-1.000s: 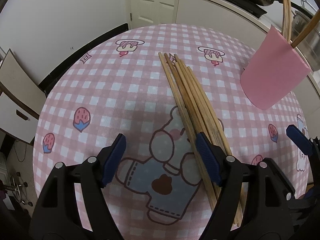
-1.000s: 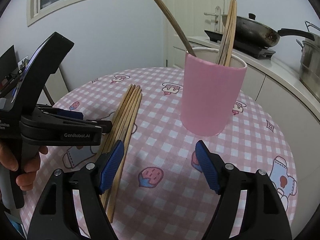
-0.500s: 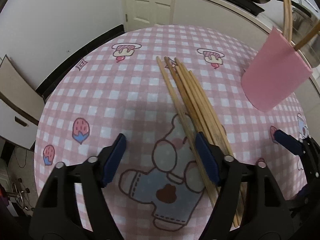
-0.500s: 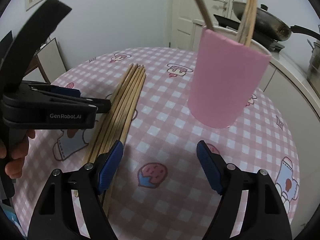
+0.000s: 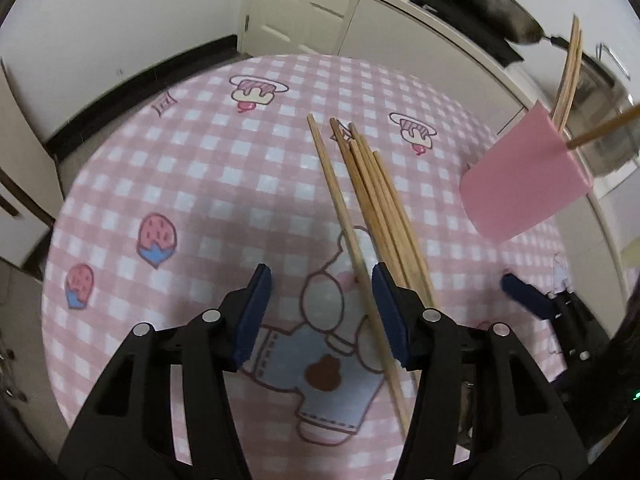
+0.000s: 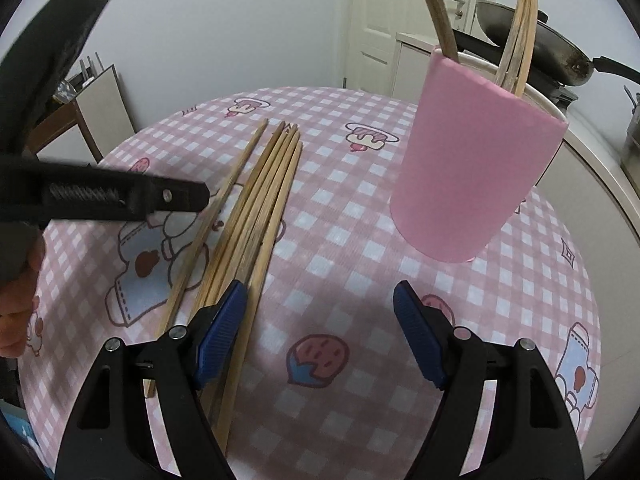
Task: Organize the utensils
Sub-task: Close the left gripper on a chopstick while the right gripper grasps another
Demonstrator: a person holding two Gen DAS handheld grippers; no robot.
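Observation:
Several wooden chopsticks [image 5: 372, 204] lie in a bundle on the round table with the pink checked cloth [image 5: 200, 184]; they also show in the right wrist view [image 6: 260, 208]. One chopstick [image 5: 344, 216] lies a little apart on the left of the bundle. A pink cup [image 6: 472, 168] stands at the right and holds a few chopsticks [image 6: 518, 40]; it shows in the left wrist view too [image 5: 524, 176]. My left gripper [image 5: 320, 312] is open and empty above the near end of the single chopstick. My right gripper [image 6: 320, 336] is open and empty, its left finger [image 6: 222, 328] over the bundle's near ends.
A counter with a wok [image 6: 540, 56] and a pot [image 5: 608, 120] stands behind the table. A white door [image 5: 304, 4] is at the back. A folded chair or board [image 6: 100, 108] stands at the left of the table.
My left gripper has shifted left and risen, so the single chopstick now lies just inside its right finger. My right gripper has moved forward and down toward the bundle.

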